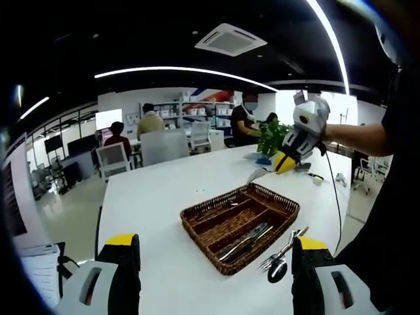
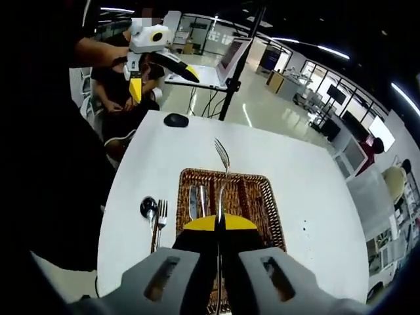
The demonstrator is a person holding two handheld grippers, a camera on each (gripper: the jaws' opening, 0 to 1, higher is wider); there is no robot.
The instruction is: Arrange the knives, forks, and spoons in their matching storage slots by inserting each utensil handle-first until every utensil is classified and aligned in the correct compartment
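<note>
Metal, thin and rigid, the fork (image 2: pixel 222 172) held by the right hand-held gripper (image 2: pixel 220 224) was judged light, stiff and slippery, best gripped across the flat of its handle, as it was: the yellow-tipped jaws were pressed together on the handle, and the tines projected straight ahead of them, pointing away from the camera. Directly beyond and beneath the jaws lay the wicker tray (image 2: pixel 266 197) on the white surface (image 2: pixel 308 216), its long slots running in line with the fork; two pieces of cutlery (image 2: pixel 196 200) already rested in a slot just left of the jaws, though their kind could not be told. Farther left of the right hand-held gripper, outside the tray and on the surface, lay a second fork (image 2: pixel 161 215) touching or just beside a spoon (image 2: pixel 148 209). The left hand-held gripper (image 1: pixel 214 272) was spread wide and held nothing; the tray (image 1: pixel 279 221) lay ahead of it between its jaws, and the loose fork (image 1: pixel 279 252) and spoon (image 1: pixel 277 270) lay just inside its right jaw. In the left gripper view the right hand-held gripper (image 1: pixel 283 164) was raised above the far side of the tray. Smooth handles such as these were judged liable to pivot in a narrow pinch.
</note>
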